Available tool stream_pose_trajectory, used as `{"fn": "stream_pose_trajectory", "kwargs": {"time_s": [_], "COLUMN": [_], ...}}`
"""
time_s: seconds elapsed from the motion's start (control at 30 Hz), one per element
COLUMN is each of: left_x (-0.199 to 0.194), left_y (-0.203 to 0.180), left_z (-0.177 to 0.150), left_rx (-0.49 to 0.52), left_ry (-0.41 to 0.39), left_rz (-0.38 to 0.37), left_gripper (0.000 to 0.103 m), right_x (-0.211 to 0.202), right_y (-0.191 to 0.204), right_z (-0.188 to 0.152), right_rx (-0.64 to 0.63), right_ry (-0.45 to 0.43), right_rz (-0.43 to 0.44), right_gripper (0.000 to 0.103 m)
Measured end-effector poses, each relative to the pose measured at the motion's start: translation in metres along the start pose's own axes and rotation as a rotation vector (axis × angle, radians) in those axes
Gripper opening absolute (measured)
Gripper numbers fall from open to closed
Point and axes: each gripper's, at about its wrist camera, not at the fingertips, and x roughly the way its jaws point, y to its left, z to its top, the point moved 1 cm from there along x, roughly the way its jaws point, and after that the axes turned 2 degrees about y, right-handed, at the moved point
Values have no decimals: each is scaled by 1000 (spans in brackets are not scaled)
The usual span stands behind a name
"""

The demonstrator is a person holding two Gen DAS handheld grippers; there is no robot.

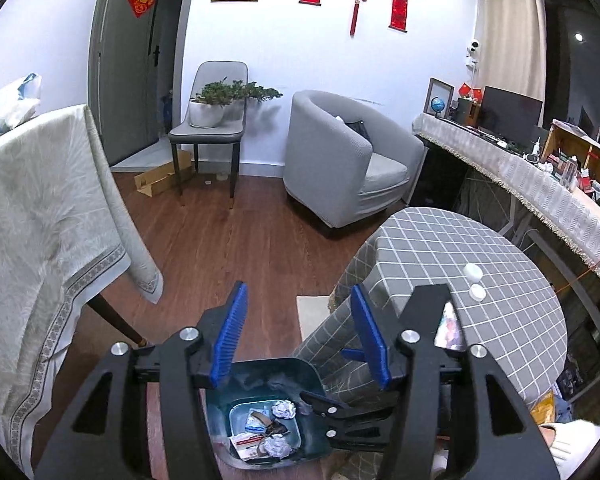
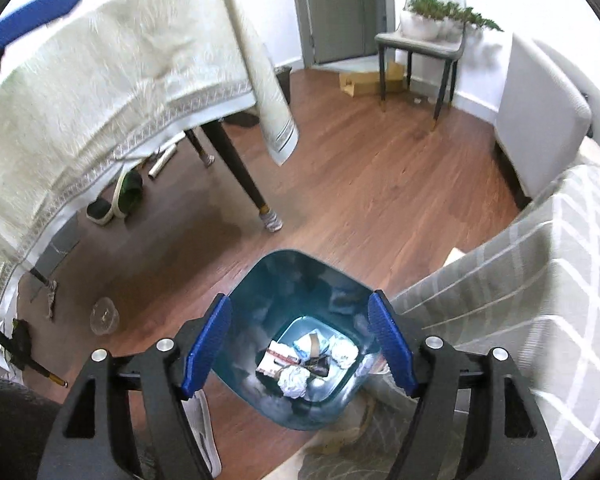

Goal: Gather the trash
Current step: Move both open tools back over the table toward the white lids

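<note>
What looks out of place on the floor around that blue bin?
A clear plastic cup lies on the wood floor left of the teal bin, not inside with the crumpled paper. Both grippers, right and left, are open and empty.

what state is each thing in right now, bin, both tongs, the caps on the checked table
left tongs: open, empty
right tongs: open, empty, above the bin
teal bin: upright on the floor, crumpled paper and wrappers at its bottom
two white caps: lying on the checked table, not collected
clear cup: on the floor
</note>
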Motion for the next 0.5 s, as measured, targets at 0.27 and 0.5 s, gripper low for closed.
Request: {"fn": "stream_pose_trajectory", "kwargs": {"time_s": [0.27, 0.5], "left_x": [18, 35], "left_y": [-30, -54], "left_z": [5, 3], "left_rx": [34, 61], "left_ry": [1, 20], "left_rz": [-17, -36], "left_gripper": [64, 69], "right_x": [-48, -79], "right_y": [-37, -62], "right_z": [4, -3], "right_rx": [38, 52], "right_ry": [-96, -144], "right_rz": [-51, -110], "right_gripper": [73, 74]}}
